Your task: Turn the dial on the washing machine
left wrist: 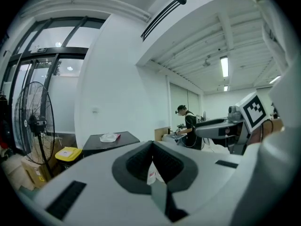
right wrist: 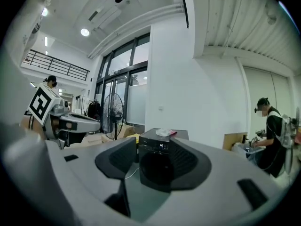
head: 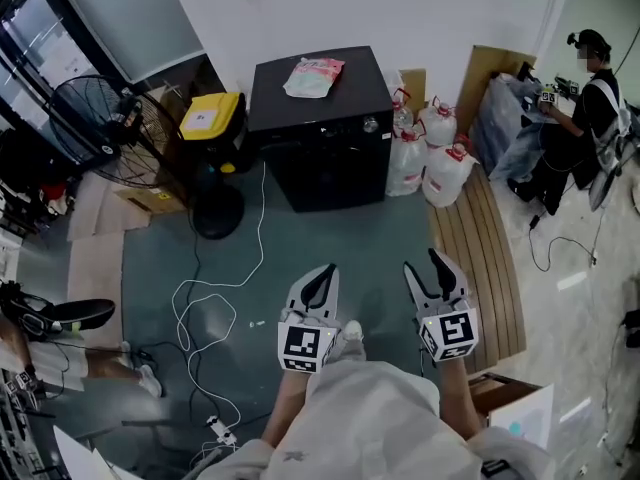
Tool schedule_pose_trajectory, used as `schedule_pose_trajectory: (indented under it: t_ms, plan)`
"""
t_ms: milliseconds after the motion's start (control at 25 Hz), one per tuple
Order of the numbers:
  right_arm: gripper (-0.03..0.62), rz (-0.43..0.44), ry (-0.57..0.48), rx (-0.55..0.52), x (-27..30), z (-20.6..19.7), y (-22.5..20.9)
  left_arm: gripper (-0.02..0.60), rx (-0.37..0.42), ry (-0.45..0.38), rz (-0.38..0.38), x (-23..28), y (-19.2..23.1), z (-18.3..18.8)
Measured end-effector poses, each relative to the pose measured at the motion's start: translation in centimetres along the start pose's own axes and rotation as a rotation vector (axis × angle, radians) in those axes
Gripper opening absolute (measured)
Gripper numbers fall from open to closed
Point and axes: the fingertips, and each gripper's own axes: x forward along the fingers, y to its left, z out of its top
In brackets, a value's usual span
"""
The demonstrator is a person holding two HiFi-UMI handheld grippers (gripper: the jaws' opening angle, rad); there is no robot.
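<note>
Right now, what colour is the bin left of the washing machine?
Bin: yellow lid, dark body; head view shows it best.

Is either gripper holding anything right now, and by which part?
Nothing is held. The left gripper has its jaws together at the tips with nothing between them. The right gripper has its jaws slightly apart and empty, well short of the black washing machine.

Bright, even indoor light. Strip lamp (left wrist: 224, 66) lit overhead in left gripper view; round downlight (right wrist: 85, 32) and daylight through tall windows (right wrist: 124, 69) in right gripper view. Soft, faint shadows on floor (head: 380, 238). Heavy fisheye bend and black corners in both gripper views, nearest foreground soft. Washer (head: 320, 133) dark, little detail.
</note>
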Motion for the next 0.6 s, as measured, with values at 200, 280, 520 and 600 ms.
schedule_pose_trajectory:
  t_ms: [200,280,520,600]
  plan:
    - [0.229,-0.024,0.013,0.007,3.9,0.2,-0.5,0.014,-0.002,0.003,-0.021,2.8,3.5,0.0]
    - [0.229,-0.034,0.013,0.009,5.1,0.4,-0.7,0.014,-0.003,0.003,-0.029,3.8,4.6,0.2]
    - [0.229,-0.048,0.037,0.003,7.8,0.5,-1.5,0.014,-0.015,-0.003,-0.034,6.1,7.0,0.4]
    - [0.229,-0.049,0.041,0.005,8.9,0.4,-1.8,0.013,-0.018,0.009,-0.028,6.7,7.9,-0.1]
